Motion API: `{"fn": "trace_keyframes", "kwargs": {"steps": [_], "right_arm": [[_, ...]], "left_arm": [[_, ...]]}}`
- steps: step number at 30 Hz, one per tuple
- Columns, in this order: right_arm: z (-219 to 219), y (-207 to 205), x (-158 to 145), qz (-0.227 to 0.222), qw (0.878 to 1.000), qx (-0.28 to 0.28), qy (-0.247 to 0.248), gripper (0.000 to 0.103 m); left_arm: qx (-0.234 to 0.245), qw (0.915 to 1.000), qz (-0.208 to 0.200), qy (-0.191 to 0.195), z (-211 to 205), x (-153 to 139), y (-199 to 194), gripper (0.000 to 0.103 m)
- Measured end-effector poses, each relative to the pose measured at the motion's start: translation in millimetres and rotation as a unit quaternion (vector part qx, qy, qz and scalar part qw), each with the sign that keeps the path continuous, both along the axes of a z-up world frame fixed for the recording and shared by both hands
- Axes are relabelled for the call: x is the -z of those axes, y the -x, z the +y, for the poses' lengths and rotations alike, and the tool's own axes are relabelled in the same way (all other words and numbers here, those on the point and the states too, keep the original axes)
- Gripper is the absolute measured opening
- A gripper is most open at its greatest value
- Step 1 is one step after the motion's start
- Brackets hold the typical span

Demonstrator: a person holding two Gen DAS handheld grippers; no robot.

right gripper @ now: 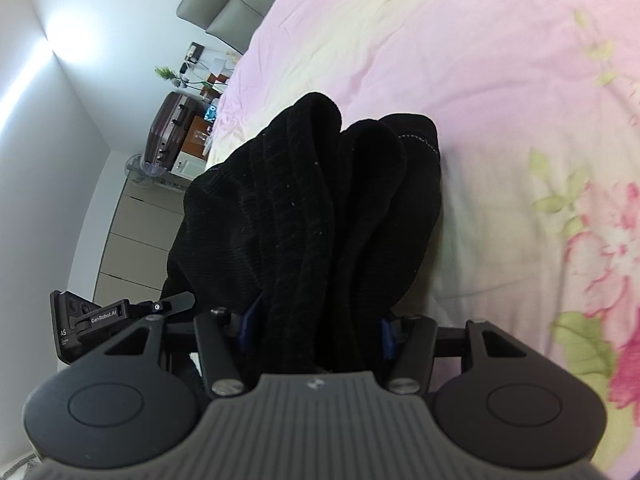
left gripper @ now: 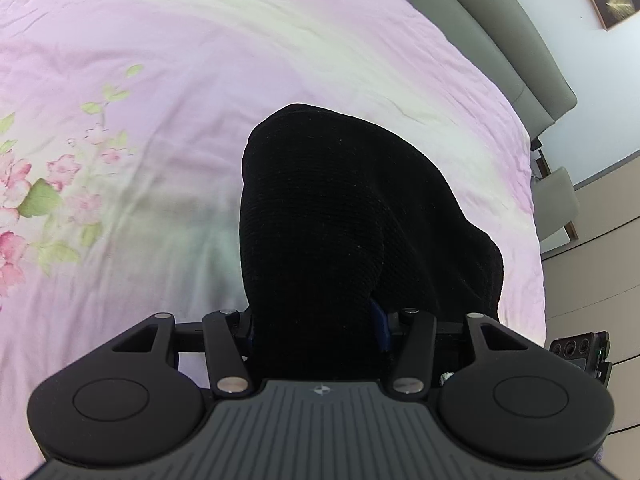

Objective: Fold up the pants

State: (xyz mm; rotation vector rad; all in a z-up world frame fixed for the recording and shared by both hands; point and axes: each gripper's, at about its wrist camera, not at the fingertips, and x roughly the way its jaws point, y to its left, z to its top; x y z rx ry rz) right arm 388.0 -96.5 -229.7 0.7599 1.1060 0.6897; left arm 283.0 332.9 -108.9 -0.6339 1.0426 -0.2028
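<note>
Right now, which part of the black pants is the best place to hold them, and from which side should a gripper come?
Probably the bunched edge near the camera, where the left gripper and right gripper already clamp the black pants. The cloth is thick and gathered there and hangs forward over the pink bedspread. Come from the near side, along the fingers, pads on either side of the bunch.

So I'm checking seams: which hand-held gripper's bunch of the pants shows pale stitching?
The right hand-held gripper: its black pants bunch shows a pale dotted hem seam.
</note>
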Motion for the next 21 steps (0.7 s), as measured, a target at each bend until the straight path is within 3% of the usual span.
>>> {"fn": "trace_keyframes", "kwargs": {"steps": [5,9,14,17,19,21], "right_arm": [[19,7,19,0.002,0.999,-0.005,0.035,0.053],[19,3,22,0.010,0.997,-0.015,0.073,0.064],[20,8,-10,-0.025,0.987,-0.013,0.161,0.072],[16,36,-44,-0.097,0.973,-0.011,0.207,0.074],[17,55,-68,-0.146,0.960,-0.013,0.240,0.078],[20,79,-93,-0.203,0.940,-0.015,0.272,0.078]], "left_arm": [[0.002,0.9997,0.023,0.008,20,39,-6,0.058],[0.002,0.9996,0.028,-0.003,20,45,-2,0.066],[-0.016,0.9941,0.005,-0.108,10,2,21,0.068],[-0.038,0.9879,-0.041,-0.145,1,-41,49,0.071],[-0.041,0.9802,-0.069,-0.181,-15,-69,72,0.071],[-0.042,0.9657,-0.102,-0.235,-36,-96,99,0.071]]}}
